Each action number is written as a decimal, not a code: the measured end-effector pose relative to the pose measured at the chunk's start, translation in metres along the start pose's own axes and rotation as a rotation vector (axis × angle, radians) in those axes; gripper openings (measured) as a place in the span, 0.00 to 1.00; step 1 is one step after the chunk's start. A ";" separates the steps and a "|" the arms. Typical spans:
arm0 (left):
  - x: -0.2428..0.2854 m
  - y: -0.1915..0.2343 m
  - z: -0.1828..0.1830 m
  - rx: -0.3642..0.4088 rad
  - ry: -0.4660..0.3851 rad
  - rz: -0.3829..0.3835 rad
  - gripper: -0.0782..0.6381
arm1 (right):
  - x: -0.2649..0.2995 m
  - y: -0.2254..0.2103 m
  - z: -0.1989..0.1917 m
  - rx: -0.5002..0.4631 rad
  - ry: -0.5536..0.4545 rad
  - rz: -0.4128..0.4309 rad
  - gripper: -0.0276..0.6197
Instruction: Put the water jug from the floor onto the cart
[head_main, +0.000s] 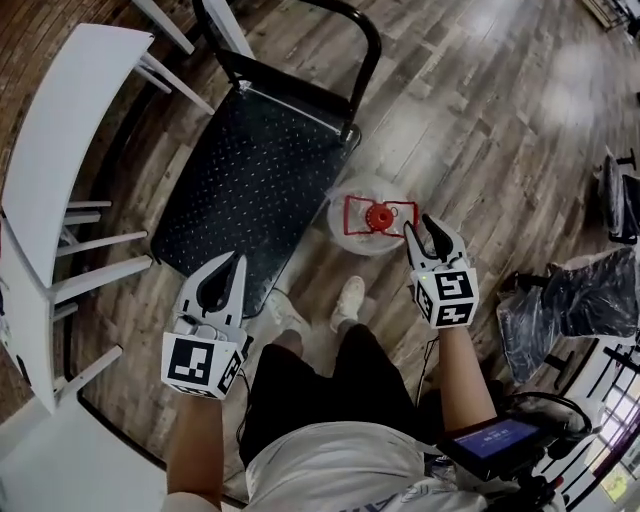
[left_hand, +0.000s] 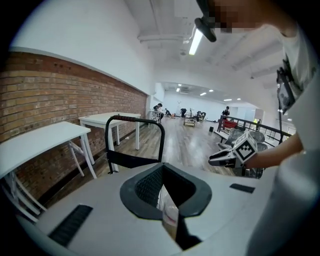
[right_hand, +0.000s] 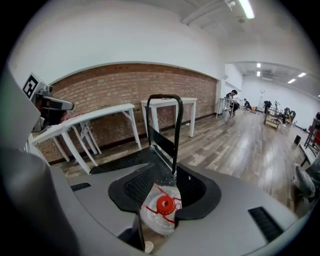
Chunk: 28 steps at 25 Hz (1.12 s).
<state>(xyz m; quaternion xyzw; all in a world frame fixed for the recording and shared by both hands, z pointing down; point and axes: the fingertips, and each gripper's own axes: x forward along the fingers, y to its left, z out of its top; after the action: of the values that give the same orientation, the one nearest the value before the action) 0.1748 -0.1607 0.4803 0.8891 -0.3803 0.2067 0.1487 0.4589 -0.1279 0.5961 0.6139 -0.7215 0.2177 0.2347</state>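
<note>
Hovering by the water jug (head_main: 372, 218), the right gripper (head_main: 432, 238) is held partly open, nothing gripped; left gripper (head_main: 228, 272) is closed up, empty. Clear jug, red cap, parked on the floor.

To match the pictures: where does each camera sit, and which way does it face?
Head view: on the head, steeply down at cart and jug; shows left gripper, right gripper, legs.
Left gripper view: on that gripper, across the room over the cart; shows right gripper, torso.
Right gripper view: on that gripper, down at jug and cart; shows left gripper.
Shared: all three show the cart.
</note>
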 end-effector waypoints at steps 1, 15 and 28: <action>0.002 0.002 -0.007 -0.006 0.013 0.006 0.11 | 0.008 0.000 -0.008 0.004 0.013 0.002 0.23; 0.018 0.010 -0.078 -0.072 0.105 0.028 0.11 | 0.137 0.011 -0.126 -0.028 0.212 0.071 0.55; 0.000 0.027 -0.116 -0.176 0.106 0.100 0.11 | 0.169 0.009 -0.176 -0.074 0.250 0.004 0.60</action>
<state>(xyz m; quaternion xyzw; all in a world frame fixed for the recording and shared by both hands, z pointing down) 0.1255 -0.1298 0.5845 0.8404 -0.4322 0.2265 0.2358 0.4394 -0.1526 0.8385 0.5716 -0.6953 0.2663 0.3447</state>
